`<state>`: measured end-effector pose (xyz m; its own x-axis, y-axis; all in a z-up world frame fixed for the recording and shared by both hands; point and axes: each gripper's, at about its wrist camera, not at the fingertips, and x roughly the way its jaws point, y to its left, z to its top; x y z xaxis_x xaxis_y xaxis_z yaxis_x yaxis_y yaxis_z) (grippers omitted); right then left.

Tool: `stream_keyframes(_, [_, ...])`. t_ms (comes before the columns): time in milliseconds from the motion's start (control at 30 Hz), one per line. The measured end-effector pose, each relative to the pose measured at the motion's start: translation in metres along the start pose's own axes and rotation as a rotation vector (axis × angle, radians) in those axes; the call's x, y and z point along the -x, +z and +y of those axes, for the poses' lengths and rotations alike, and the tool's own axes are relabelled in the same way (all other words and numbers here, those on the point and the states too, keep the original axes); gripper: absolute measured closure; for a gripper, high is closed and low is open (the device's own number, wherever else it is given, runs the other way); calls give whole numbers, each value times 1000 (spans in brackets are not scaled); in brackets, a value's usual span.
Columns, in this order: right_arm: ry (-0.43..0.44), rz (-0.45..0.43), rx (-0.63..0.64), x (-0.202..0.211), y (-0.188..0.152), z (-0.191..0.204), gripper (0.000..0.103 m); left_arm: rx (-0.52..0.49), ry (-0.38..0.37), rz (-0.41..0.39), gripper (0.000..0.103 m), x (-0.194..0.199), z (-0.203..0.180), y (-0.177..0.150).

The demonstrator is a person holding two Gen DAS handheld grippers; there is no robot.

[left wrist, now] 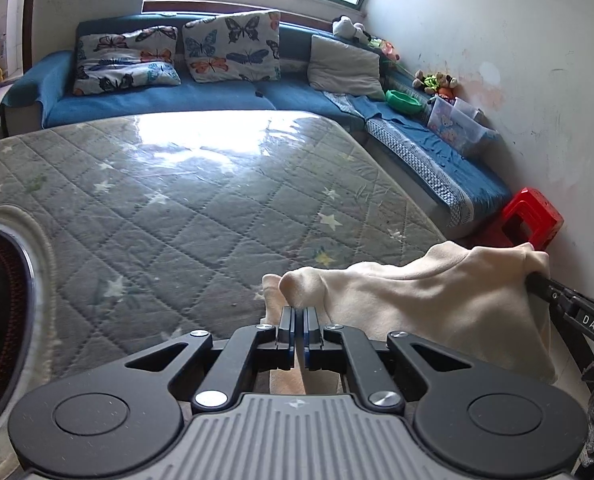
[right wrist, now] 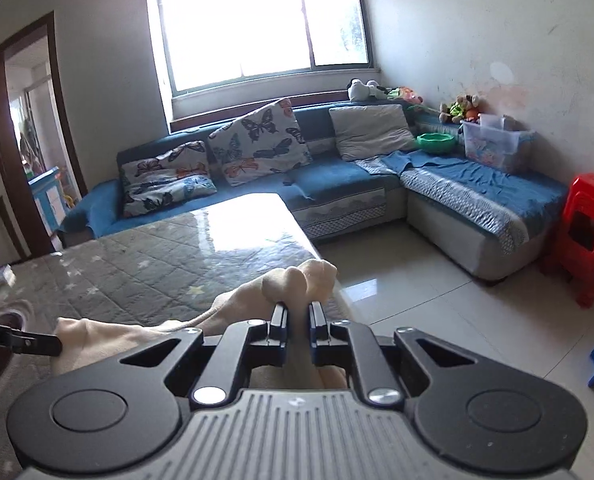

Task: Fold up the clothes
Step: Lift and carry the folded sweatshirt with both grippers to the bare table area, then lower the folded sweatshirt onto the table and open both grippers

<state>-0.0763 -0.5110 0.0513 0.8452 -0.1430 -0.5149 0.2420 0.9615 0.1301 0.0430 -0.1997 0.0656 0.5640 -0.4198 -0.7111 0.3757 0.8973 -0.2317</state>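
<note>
1. Left gripper (left wrist: 299, 314): black two-finger tongs, pressed nearly together, pinching a bunched fold of the cream garment (left wrist: 437, 304); cloth bulges just above the fingertips.
2. Right gripper (right wrist: 299, 312): same build, fingers closed onto a thicker wad of the garment (right wrist: 297, 284), a narrow gap between them filled with fabric.
3. Cream garment: a pale, soft knit piece, held up between the two grippers at the near corner of the table; in the left wrist view it stretches rightward to the right gripper (left wrist: 537, 280), whose tip is buried in the cloth. In the right wrist view the left gripper (right wrist: 55, 345) grips its far left edge.
4. Table (left wrist: 177, 200): covered in a grey quilted cloth with pale stars under a glossy clear sheet reflecting window light.
5. Red stool (right wrist: 589, 232): plastic, on the tiled floor by the wall, near the sofa's end.
6. Blue sofa (right wrist: 337, 176): L-shaped, beyond the table, bearing two butterfly-print cushions (right wrist: 257, 140), a grey cushion (right wrist: 371, 130), a green bowl (right wrist: 437, 142) and a clear storage box (right wrist: 493, 144).
7. Window (right wrist: 257, 24): bright, above the sofa back.
</note>
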Motion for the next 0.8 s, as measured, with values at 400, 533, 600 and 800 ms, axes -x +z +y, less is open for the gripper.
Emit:
stream_keyframes(400, [-67, 53, 19, -25, -9, -7, 93, -27, 32, 44, 97, -19, -13, 1])
stream_keyframes(533, [-76, 62, 9, -27, -10, -12, 93, -33, 43, 53, 96, -20, -15, -1])
stream_keyframes(600, [-79, 66, 12, -25, -10, -13, 92, -37, 49, 56, 96, -20, -15, -2])
stream_keyframes(800, [-65, 64, 14, -17, -12, -11, 89, -51, 67, 62, 81, -19, -16, -6])
